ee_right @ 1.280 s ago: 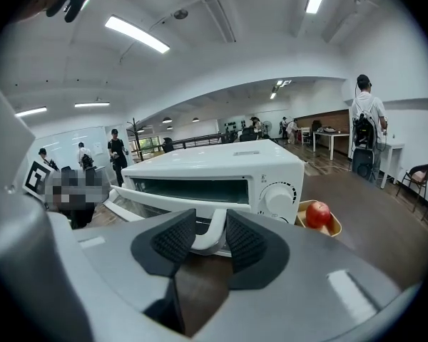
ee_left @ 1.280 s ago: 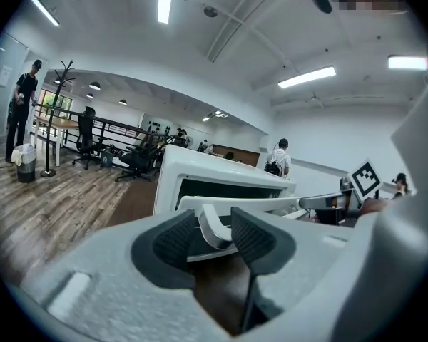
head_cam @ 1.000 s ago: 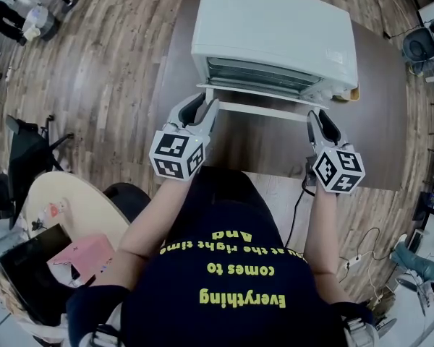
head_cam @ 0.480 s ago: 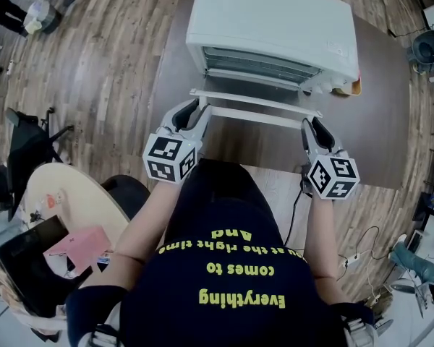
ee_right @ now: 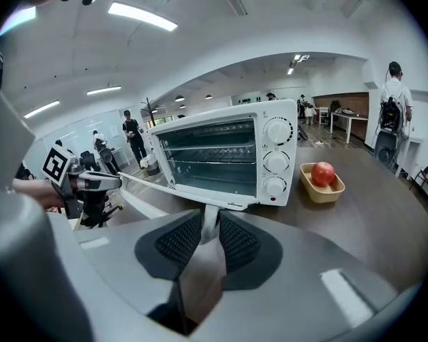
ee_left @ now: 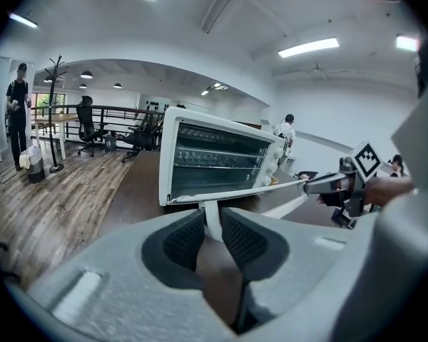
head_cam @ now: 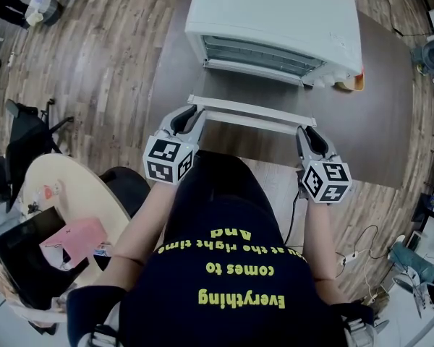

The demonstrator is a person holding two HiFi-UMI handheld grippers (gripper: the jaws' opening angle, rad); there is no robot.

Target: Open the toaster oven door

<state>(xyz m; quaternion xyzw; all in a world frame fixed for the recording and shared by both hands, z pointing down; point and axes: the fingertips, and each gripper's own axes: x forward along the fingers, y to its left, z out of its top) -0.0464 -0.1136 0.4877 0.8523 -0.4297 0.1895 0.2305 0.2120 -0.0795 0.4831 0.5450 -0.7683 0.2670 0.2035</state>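
Note:
The white toaster oven stands on the dark brown table, its racks showing through the front. Its glass door hangs folded down toward me, with the white handle bar at its near edge. My left gripper clamps the handle's left post, and my right gripper clamps the right post. Both pairs of jaws have just been closing, with the posts between their pads. In the left gripper view the oven sits just beyond the left gripper.
A small tan tray with a red apple sits right of the oven by its knobs. A round pale table with a laptop and pink paper stands at my lower left. People and office chairs stand far off on the wooden floor.
The door has swung down and outward, from just cracked open to lying low toward me. Both grippers have come down and back toward my body, still on the handle.

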